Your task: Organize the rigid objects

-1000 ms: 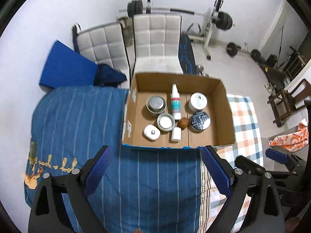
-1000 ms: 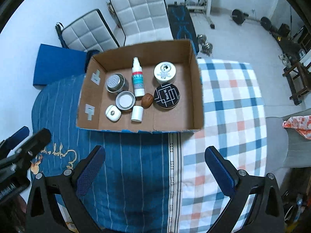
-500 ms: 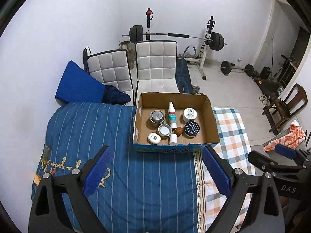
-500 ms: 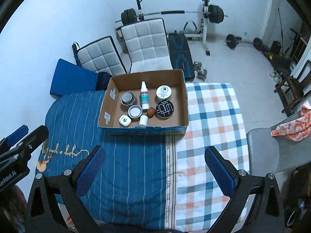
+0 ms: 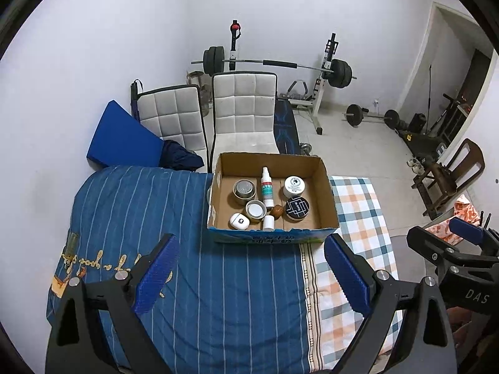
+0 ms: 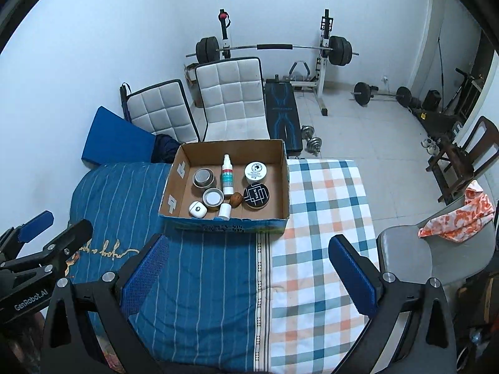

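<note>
Black angular left tongs (image 5: 251,272), ribbed blue pads (image 5: 157,272), silver screws, right tongs (image 6: 249,272) alike, white "DAS" and "GenRobot.AI" lettering

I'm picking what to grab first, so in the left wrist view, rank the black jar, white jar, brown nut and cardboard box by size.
1. cardboard box
2. black jar and white jar, which look about alike
3. brown nut

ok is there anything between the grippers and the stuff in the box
Nothing visible lies between them. Both the left gripper and right gripper hang open above bare bedding in front of the cardboard box. Only its low front wall stands before the spray bottle and jars, and the top is open.
</note>
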